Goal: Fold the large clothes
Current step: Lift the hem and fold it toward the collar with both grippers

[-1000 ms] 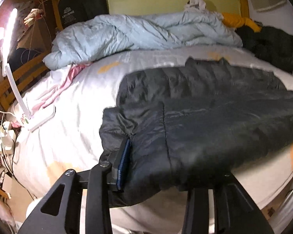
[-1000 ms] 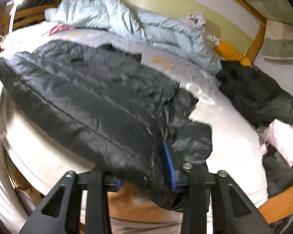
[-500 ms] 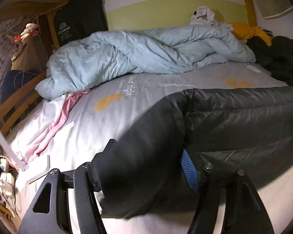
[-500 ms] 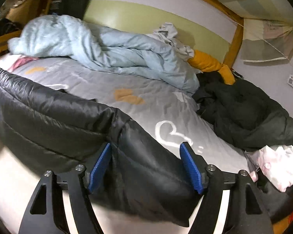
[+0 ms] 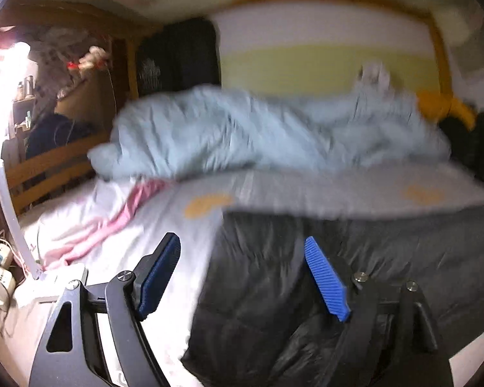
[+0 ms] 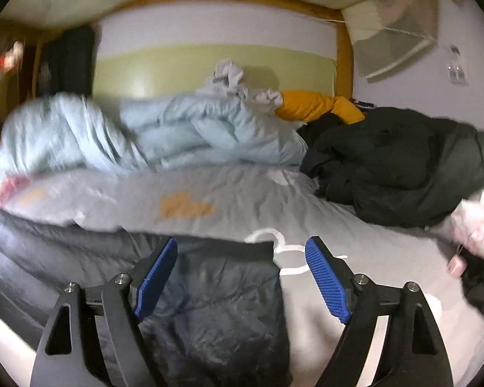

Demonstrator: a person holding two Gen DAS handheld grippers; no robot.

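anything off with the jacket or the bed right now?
Jacket lies flat on the sheet, both grippers' jaws open. Nothing damaged, but the bed is cluttered: a bunched duvet and a heap of dark clothes crowd the far side.

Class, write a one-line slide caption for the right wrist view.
Right gripper open above the folded black puffer jacket on the grey bedsheet.

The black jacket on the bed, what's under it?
The black jacket lies flat on the grey sheet, which shows bare past its edges. Anything beneath the jacket itself is covered.
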